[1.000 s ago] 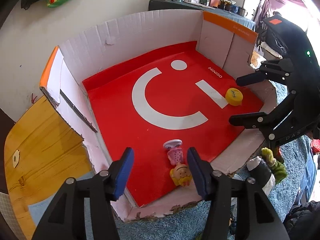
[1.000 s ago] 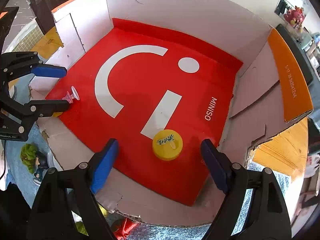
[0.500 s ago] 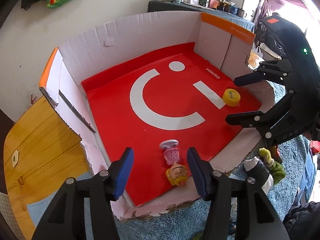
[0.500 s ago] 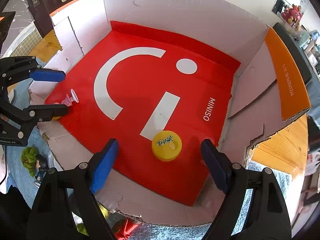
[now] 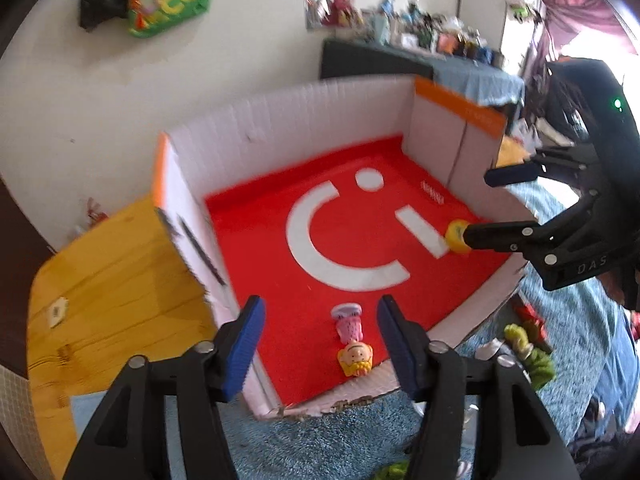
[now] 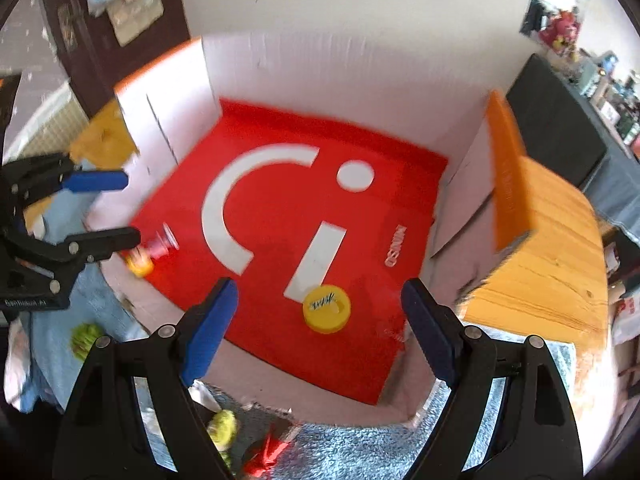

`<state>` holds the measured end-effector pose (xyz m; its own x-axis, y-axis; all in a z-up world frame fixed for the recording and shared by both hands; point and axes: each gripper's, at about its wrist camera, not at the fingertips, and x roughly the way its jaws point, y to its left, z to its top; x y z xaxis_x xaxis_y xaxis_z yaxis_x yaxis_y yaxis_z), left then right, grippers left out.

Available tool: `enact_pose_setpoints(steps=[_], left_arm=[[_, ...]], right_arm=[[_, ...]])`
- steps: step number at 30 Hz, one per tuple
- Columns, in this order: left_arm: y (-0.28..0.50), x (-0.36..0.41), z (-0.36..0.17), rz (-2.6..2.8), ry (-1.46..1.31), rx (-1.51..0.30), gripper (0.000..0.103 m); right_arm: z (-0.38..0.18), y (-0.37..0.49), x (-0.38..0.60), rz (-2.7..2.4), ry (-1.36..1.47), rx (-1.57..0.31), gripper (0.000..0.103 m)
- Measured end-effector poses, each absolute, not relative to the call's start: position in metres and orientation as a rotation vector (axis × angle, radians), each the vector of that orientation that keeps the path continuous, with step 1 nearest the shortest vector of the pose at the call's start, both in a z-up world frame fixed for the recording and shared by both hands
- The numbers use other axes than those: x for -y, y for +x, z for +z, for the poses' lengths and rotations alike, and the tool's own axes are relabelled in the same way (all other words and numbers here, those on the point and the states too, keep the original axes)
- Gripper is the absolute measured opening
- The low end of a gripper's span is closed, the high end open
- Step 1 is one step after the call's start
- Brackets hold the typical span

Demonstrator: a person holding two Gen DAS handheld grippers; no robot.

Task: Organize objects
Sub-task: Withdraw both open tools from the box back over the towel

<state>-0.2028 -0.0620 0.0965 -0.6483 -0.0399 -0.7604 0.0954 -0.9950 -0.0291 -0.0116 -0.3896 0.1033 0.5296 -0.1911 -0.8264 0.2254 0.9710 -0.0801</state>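
Observation:
A cardboard box [image 5: 280, 132] with a red floor and a white smile logo lies open in front of me. A small doll [image 5: 354, 356] with a pink dress and yellow hair lies on the red floor near the front edge. My left gripper [image 5: 320, 306] hovers above it, its jaws opening, pads clear of the doll. A yellow lid [image 6: 326, 308] rests on the floor by the right wall. Over it my right gripper [image 6: 320, 284] stands open, touching nothing. In the left wrist view the right gripper [image 5: 478, 206] partly hides the lid [image 5: 456, 236]. The right wrist view shows the left gripper [image 6: 132, 208] beside the doll [image 6: 146, 256].
Wooden tabletops [image 5: 100, 280] flank the box on both sides. A blue fluffy rug [image 5: 320, 444] lies in front, with green-haired toys [image 5: 528, 352] and a red toy [image 6: 268, 450] on it. A cluttered shelf [image 5: 420, 60] stands by the far wall.
Both grippers have risen and drawn back from the box floor, so the box looks smaller. The left jaws stand wider. Doll and yellow lid have stayed where they lay.

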Motion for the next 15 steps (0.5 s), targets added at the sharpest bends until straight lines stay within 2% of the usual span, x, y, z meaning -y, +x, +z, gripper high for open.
enact_pose_setpoints(steps=[3, 8, 13, 15], left_arm=[[-0.186, 0.059, 0.116, -2.77, 1.126, -0.089, 0.075], [-0.154, 0.053, 0.145, -2.755, 0.91, -0.125, 0.089], [-0.124, 0.045, 0.162, -2.751, 0.787, -0.183, 0.095], [-0.11, 0.041, 0.165, -2.737, 0.73, -0.202, 0.102]], right_arm=[[0.103, -0.025, 0.398, -0.264, 0.027, -0.911, 0.084], [0.135, -0.031, 0.365, -0.273, 0.016, -0.816, 0.085], [0.166, -0.069, 0.353, -0.267, 0.053, -0.735, 0.089], [0.167, -0.08, 0.345, -0.288, 0.05, -0.703, 0.09]])
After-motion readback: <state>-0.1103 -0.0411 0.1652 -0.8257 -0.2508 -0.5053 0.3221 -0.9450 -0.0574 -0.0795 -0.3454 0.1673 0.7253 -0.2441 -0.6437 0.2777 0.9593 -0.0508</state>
